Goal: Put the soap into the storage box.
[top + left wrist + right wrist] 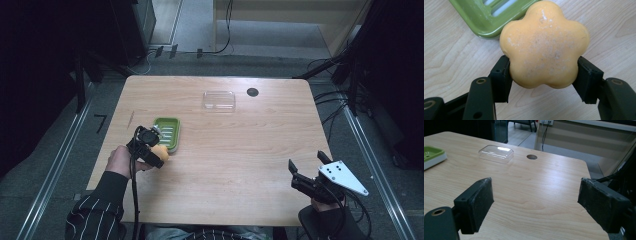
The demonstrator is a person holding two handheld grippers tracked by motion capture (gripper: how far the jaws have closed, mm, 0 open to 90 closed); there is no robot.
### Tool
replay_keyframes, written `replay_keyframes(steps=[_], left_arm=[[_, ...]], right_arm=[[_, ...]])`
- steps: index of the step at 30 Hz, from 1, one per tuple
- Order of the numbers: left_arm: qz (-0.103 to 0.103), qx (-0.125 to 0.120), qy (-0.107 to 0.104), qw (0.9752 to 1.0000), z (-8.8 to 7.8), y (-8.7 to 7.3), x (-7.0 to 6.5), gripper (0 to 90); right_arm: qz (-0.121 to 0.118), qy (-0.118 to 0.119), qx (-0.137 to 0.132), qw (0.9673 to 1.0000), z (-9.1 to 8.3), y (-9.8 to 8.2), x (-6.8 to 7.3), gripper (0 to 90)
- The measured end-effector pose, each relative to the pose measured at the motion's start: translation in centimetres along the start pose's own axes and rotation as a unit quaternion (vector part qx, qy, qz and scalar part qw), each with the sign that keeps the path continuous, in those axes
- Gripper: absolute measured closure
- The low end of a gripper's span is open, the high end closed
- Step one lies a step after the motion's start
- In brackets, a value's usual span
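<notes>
**Soap clamped in L gripper, next to green dish**

L gripper [544, 72] was closed on the orange flower-shaped soap [544, 45], one pad on each side of the lower lobes. Soap sat at the near-right corner of the green soap dish [477, 21], touching or just beside its rim; couldn't tell which. Couldn't tell either if the soap rested on the table [240, 150] or was lifted slightly. In the high view the soap [161, 149] was at the table's left side, w/ the L gripper [152, 150] coming in from the person's hand.

R gripper [535, 205] was open, nothing btwn the jaws, parked over the near-right part of the table [536, 182]. High view put the R gripper [306, 167] well apart from the soap.

Handling, my read:
- Soap looked solid and stiff, prob light. Surface matte w/ pale dusty specks, so dry and not too slick now; would get slippery if wet.
- Rounded lobes = pads could slide off a curve. Best hold is in the notches btwn lobes, or across flat faces. Current grip sat low on the bar, so it might pivot.
- Hard squeeze could dent or chip it.

Clear plastic lid [219, 100] lay at the far side near the round table hole [252, 91].

Markings: no brand, label or readable text on soap, dish or lid.
</notes>
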State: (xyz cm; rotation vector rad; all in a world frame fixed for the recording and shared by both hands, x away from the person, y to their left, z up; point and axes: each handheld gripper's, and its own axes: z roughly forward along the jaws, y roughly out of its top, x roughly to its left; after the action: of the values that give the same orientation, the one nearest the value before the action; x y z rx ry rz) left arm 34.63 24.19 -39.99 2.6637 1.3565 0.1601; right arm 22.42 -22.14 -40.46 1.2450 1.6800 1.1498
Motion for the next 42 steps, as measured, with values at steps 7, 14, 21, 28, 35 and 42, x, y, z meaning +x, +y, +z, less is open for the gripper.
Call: replay_keyframes(steps=[7, 14, 21, 28, 35, 42], left_arm=[[-0.002, -0.007, 0.001, 1.0, -0.4, 0.3, 0.4, 39.8], [-0.005, -0.006, 0.003, 1.0, -0.2, 0.9, 1.0, 39.8], [-0.004, -0.01, 0.0, 0.9999, -0.5, 1.6, 1.3, 39.8], [-0.001, -0.009, 0.002, 1.0, -0.6, 2.6, 1.8, 39.8], [0.001, -0.013, 0.006, 0.9999, -0.7, 3.5, 2.3, 39.8], [0.005, -0.007, 0.006, 0.9999, -0.3, 4.4, 2.7, 39.8]], right_arm=[[-0.001, 0.0, 0.002, 1.0, 0.0, 0.0, 0.0, 13.3], [-0.002, 0.0, 0.003, 1.0, 0.0, 0.0, 0.0, 13.3], [-0.002, 0.0, 0.003, 1.0, 0.1, 0.0, 0.0, 13.3], [-0.002, -0.001, 0.003, 1.0, 0.1, 0.0, 0.0, 13.3], [-0.002, -0.001, 0.003, 1.0, 0.0, 0.0, 0.0, 13.3], [-0.001, -0.001, 0.004, 1.0, 0.0, 0.0, 0.0, 13.3]])
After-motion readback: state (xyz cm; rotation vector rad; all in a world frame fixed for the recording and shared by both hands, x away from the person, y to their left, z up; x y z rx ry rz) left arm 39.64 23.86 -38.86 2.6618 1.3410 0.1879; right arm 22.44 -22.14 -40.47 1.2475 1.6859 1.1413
